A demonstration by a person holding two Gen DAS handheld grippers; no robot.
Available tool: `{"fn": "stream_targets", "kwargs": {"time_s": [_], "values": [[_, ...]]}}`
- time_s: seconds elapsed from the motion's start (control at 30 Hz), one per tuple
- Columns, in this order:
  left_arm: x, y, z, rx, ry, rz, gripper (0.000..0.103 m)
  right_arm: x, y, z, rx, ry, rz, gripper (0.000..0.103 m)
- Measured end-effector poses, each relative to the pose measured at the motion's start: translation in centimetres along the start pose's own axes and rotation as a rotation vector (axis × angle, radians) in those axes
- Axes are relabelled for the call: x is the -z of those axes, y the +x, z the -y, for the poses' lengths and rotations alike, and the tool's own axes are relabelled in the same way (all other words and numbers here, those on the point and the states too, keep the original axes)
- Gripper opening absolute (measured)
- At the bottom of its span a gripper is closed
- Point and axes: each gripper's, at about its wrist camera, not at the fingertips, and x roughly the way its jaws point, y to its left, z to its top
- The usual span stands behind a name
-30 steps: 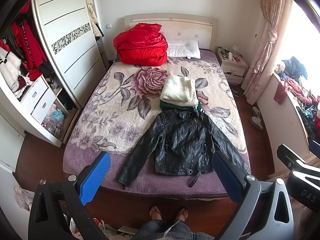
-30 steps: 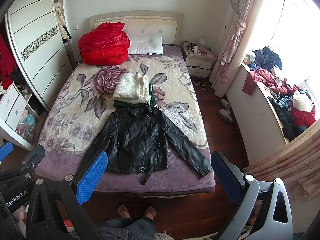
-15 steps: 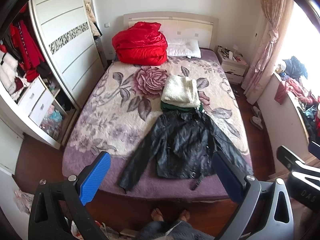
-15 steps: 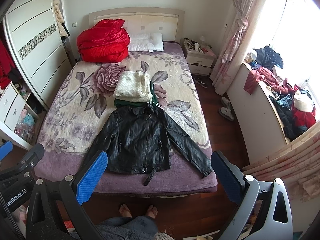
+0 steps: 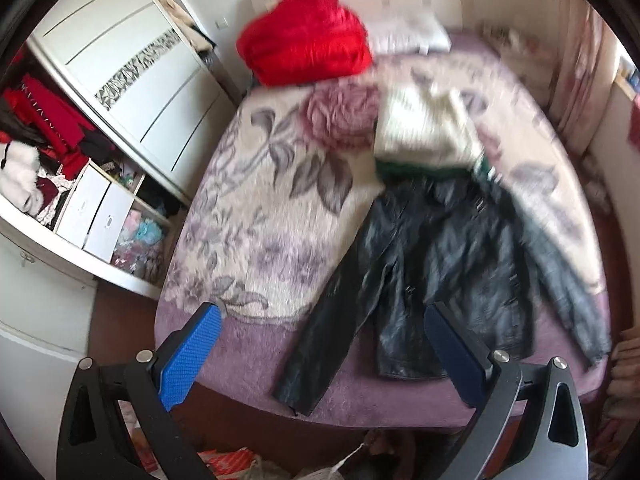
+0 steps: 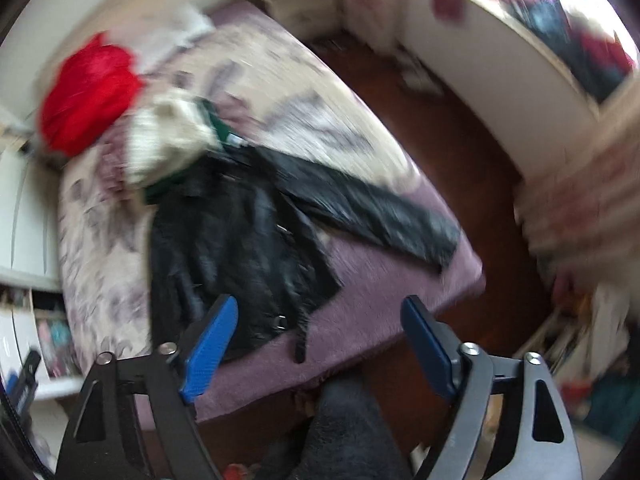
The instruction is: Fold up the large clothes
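Since the earlier frames both grippers had swung down and in toward the foot of the bed, and both views were smeared with motion, the right-wrist one most of all and tilted hard to one side. Nearest the lens, the left gripper (image 5: 320, 354) had its blue pads spread wide with nothing between them, poised over the purple edge of the bed (image 5: 248, 344) beside the near sleeve. The right gripper (image 6: 318, 344) was likewise released, jaws wide apart, above the hem and dangling belt of the black leather jacket (image 6: 248, 240).

The jacket (image 5: 448, 264) lay face up and spread flat across the foot of the bed, both sleeves angled outward, untouched by either tool. Just beyond its collar sat a folded cream knit (image 5: 424, 128) on top of a folded green garment (image 5: 416, 170) (these look already done). Farther off, a red puffy bundle (image 5: 304, 40) rested by the pillow (image 5: 408, 34) at the headboard.

The step in hand appeared to be the reach for the first fold. To do it well, each gripper should probably take a sleeve near the cuff, pinching only the leather and not the bedspread under it, then carry the sleeve across the chest without dragging the body. Stiff leather tends to spring back, so pressing the crease flat before letting go would likely help.
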Motion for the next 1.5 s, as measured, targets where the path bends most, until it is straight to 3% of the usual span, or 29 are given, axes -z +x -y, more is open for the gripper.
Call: {"fn": "stream_targets", "kwargs": {"time_s": [0.1,0.23,0.4,0.47,0.57,0.67,0.73,0.8,0.9,1.0,1.07,1.13,1.2,1.33,1.4,1.5], "values": [[-0.2,5.7,3.2,-0.024,0.008,-0.082,0.103,-2.3,9.0,4.4,0.002,0.14,-0.093,0.085],[0.4,12.4,8.0,-0.025,0.032,-0.132,0.103,-4.2,22.6,10.6,-0.061,0.337,-0.19,0.085],[1.3,19.5,11.9,-0.012,0.038,-0.198,0.103,-3.2,35.8,17.5,-0.144,0.605,-0.239,0.085],[1.8,22.0,13.6,-0.016,0.048,-0.222,0.103,-2.3,39.0,19.9,-0.171,0.712,-0.233,0.085],[2.2,25.5,16.3,0.013,0.054,-0.258,0.103,-0.5,43.0,23.6,-0.145,0.872,-0.211,0.085],[2.6,28.1,19.1,0.023,0.102,-0.259,0.103,0.4,45.7,25.3,-0.21,1.001,-0.152,0.085],[2.8,29.3,20.3,0.03,0.126,-0.263,0.103,0.7,46.0,25.3,-0.204,1.063,-0.061,0.069],[2.8,30.1,21.1,0.032,0.136,-0.263,0.103,0.5,45.3,24.6,-0.175,1.066,0.003,0.016],[2.8,30.7,21.9,0.029,0.164,-0.253,0.103,-0.3,43.0,23.6,-0.174,1.031,0.105,0.007],[2.7,30.8,22.3,0.032,0.189,-0.248,0.103,-1.8,41.4,23.1,-0.146,0.988,0.167,0.007],[2.5,30.7,22.4,0.033,0.195,-0.242,0.103,-2.9,43.3,22.7,-0.163,0.957,0.099,0.009],[2.2,30.6,22.5,0.031,0.203,-0.235,0.103,-3.2,45.2,22.8,-0.166,0.957,0.038,0.019],[2.0,30.6,22.4,0.035,0.204,-0.231,0.103,-3.0,47.3,22.5,-0.272,0.981,0.02,0.053],[1.8,31.3,22.4,0.035,0.202,-0.24,0.103,-1.7,50.8,22.3,-0.459,1.121,0.081,0.058],[1.7,32.0,22.5,0.032,0.2,-0.251,0.103,-0.8,53.0,21.6,-0.547,1.218,0.173,0.064],[1.5,32.8,22.6,0.014,0.205,-0.243,0.103,-0.8,54.6,19.7,-0.575,1.278,0.257,0.064]]}}
